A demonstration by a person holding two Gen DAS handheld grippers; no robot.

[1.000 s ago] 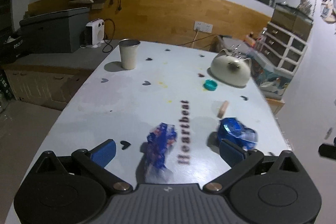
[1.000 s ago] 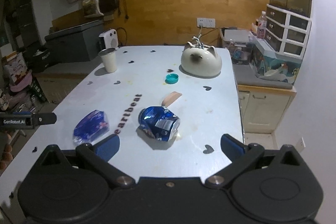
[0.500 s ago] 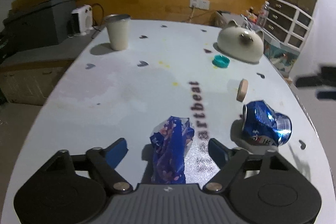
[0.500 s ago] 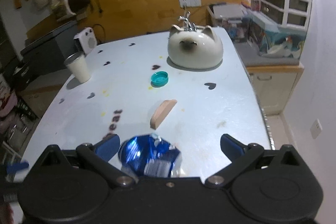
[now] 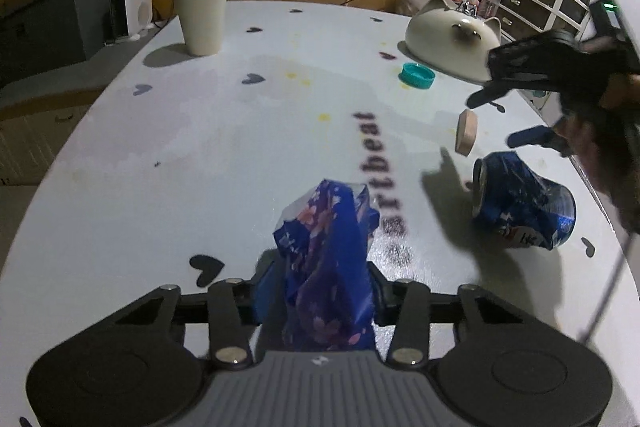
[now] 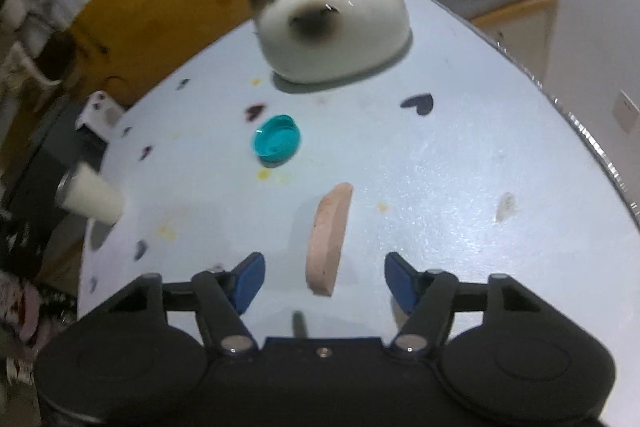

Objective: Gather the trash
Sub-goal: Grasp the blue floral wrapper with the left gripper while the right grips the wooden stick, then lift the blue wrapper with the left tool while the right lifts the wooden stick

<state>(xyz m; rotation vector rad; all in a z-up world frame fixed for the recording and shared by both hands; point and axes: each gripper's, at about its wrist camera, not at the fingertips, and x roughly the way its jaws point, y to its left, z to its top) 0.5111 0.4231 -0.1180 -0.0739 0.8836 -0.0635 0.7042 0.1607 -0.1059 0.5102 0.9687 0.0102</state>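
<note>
The left tool (image 5: 320, 293) has just been closing and its blue pads press both sides of the crumpled blue wrapper (image 5: 326, 259), which rests on the pale surface (image 5: 160, 147). A crushed blue can (image 5: 520, 207) lies well to its right. The right tool (image 6: 325, 281) has also been closing, yet its pads stand apart, clear of the pink wedge-shaped piece (image 6: 328, 239) lying between them. A teal cap (image 6: 277, 138) sits farther off.
</note>
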